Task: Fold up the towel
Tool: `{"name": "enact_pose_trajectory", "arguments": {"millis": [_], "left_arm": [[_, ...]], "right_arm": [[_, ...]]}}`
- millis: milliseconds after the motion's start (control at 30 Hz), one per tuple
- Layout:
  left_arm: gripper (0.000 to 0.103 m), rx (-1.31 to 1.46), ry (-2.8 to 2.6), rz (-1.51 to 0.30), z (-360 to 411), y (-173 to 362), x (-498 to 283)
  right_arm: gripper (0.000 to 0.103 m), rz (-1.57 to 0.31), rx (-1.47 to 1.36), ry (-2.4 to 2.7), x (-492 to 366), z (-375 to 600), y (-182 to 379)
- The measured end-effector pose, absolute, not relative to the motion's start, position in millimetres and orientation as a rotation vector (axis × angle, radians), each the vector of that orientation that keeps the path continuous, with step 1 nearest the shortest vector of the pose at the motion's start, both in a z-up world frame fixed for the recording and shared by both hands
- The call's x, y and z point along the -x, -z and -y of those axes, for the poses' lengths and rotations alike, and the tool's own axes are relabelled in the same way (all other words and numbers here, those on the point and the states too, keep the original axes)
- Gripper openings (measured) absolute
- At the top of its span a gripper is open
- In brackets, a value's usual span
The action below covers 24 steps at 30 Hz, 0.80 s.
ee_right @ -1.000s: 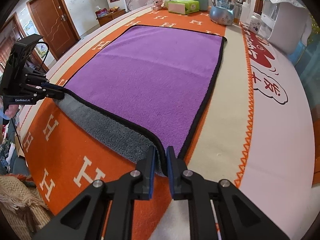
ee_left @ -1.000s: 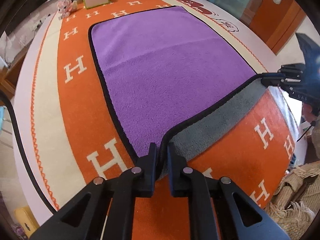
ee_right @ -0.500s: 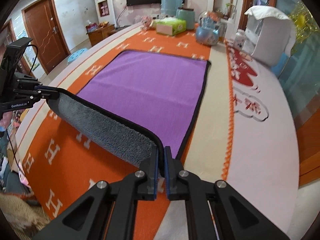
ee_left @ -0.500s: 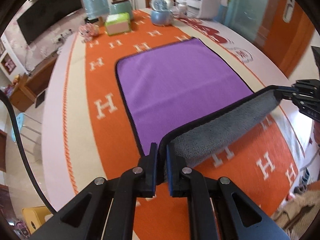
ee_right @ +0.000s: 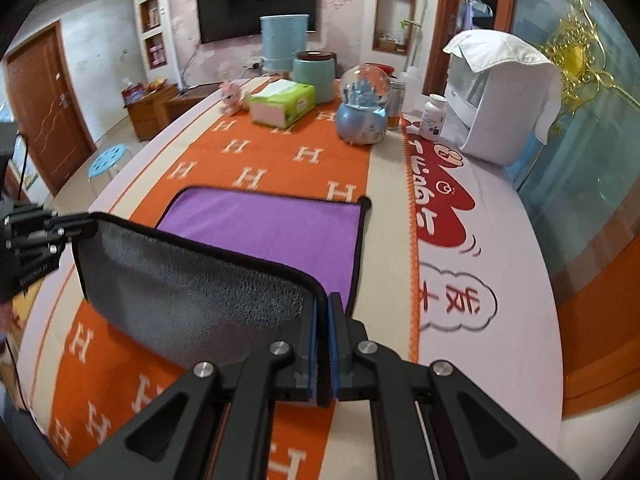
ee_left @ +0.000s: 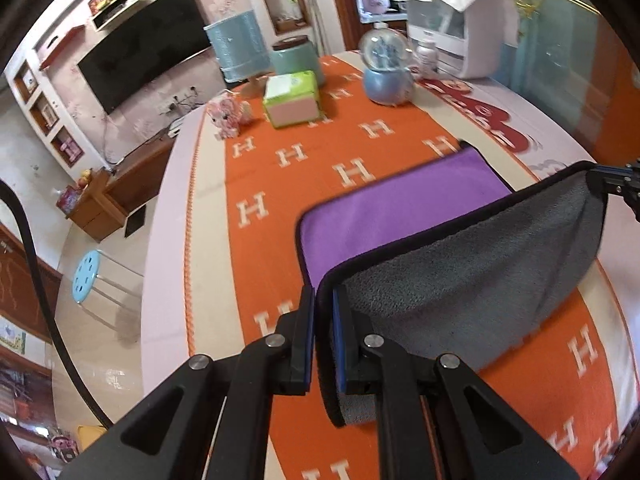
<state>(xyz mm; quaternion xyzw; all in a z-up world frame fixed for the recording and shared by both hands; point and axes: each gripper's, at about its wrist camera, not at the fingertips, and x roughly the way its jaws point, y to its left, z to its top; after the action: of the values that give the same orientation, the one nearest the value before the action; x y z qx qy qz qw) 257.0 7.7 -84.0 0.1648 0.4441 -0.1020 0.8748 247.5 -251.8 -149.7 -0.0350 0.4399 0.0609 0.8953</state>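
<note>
The towel is purple on top, grey underneath, with a black hem; it lies on the orange H-pattern tablecloth. Its near edge is lifted high and carried over the far half, so the grey underside faces me. My left gripper is shut on the near left corner. My right gripper is shut on the near right corner; the grey underside and purple far half also show in the right wrist view. Each gripper shows at the other view's edge.
At the table's far end stand a green tissue box, a snow globe, a teal canister, a pink toy, a pill bottle and a white appliance. A blue stool stands on the floor left.
Both grippers have risen and moved forward with the near edge. The raised grey flap has grown and now covers much of the purple side.
</note>
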Motion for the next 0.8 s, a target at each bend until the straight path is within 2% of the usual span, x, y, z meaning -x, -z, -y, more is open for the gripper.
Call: {"name": "enact_pose_trajectory", "arguments": {"millis": [433,800], "left_arm": [[0.007,-0.253,0.098,-0.999,-2.7,117.4,-344.2],[0.005,-0.253,0.013,-1.045,3.8,150.4,-383.5]], "right_arm": [[0.005,-0.958,0.076,-0.016,-341.3,247.6,168.2],[0.005,-1.028,0.089,0.034,-388.1,241.0,204.4]]}}
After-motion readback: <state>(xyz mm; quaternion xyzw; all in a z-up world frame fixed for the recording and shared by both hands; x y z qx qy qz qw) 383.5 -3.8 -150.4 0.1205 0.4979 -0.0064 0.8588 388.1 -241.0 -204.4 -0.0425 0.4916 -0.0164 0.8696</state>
